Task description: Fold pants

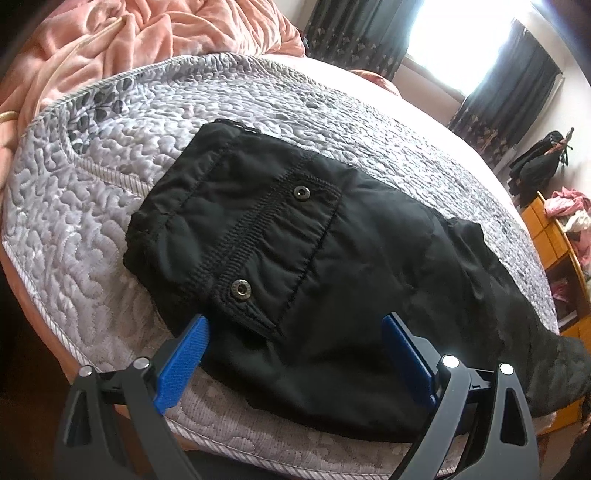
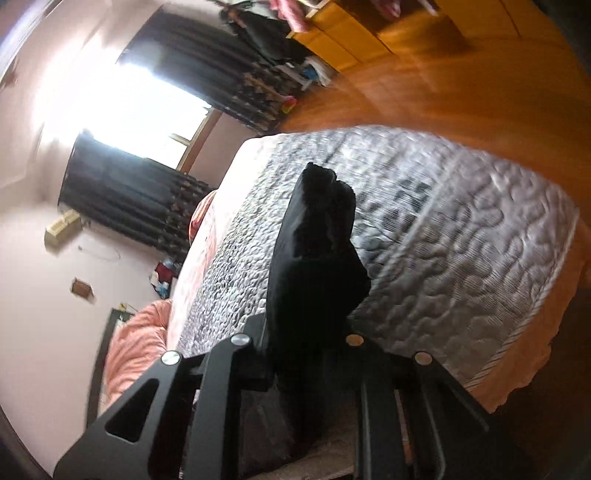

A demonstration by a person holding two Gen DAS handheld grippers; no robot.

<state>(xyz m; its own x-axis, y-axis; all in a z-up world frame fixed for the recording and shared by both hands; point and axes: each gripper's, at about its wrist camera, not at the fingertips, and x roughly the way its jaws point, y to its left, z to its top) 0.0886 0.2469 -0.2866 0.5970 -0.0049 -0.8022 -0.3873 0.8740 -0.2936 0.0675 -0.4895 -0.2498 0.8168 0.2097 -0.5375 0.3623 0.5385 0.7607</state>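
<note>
Black pants (image 1: 295, 258) lie on the grey quilted bedspread (image 1: 92, 206), waistband with two metal snaps toward the far left, legs running off to the right. My left gripper (image 1: 295, 332) is open, its blue pads (image 1: 184, 362) straddling the near edge of the pants close to the waistband. In the right wrist view my right gripper (image 2: 306, 332) is shut on the black pants (image 2: 317, 236), a fold of the fabric rising from between the jaws above the bedspread (image 2: 461, 258). The right fingertips are hidden by the cloth.
A pink blanket (image 1: 129, 33) is bunched at the far side of the bed. Dark curtains (image 1: 509, 92) frame a bright window. A wooden shelf (image 1: 554, 236) with clothes stands to the right. Wooden floor (image 2: 443, 81) lies beyond the bed.
</note>
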